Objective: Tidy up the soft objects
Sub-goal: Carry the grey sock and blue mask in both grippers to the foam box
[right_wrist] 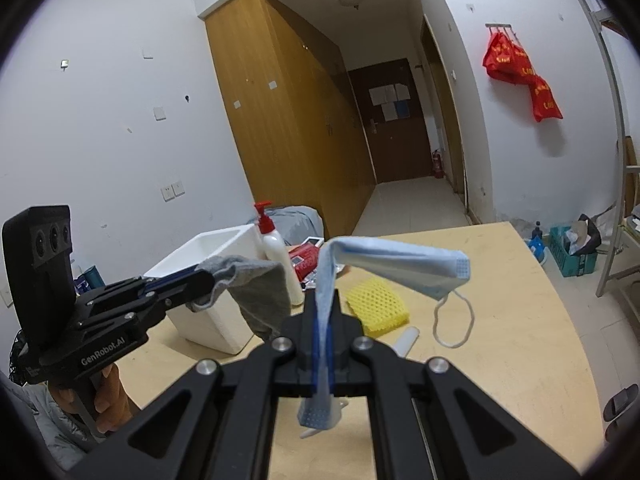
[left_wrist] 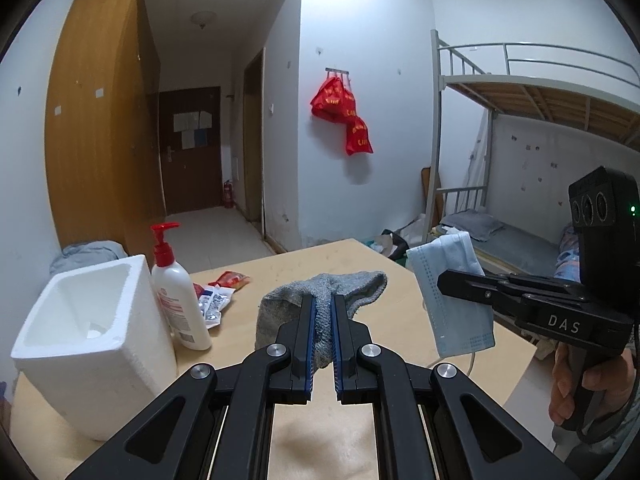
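Pale wooden table (left_wrist: 360, 344) below both grippers. White foam box (left_wrist: 92, 336) on its left end, open top up; white pump bottle with red cap (left_wrist: 180, 292) just right of the box, snack packets (left_wrist: 218, 300) beside that. Yellow mesh sponge (right_wrist: 378, 306) further right of the box. Left gripper (left_wrist: 324, 316) clamped on a grey knitted sock (left_wrist: 320, 292), lifted near the box. Right gripper (right_wrist: 325, 320) clamped on a light-blue face mask (right_wrist: 396, 260), well right of the box, ear loop dangling.

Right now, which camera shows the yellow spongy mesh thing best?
The right wrist view: the yellow mesh pad lies in plain sight on the table. The left wrist view shows none of it.
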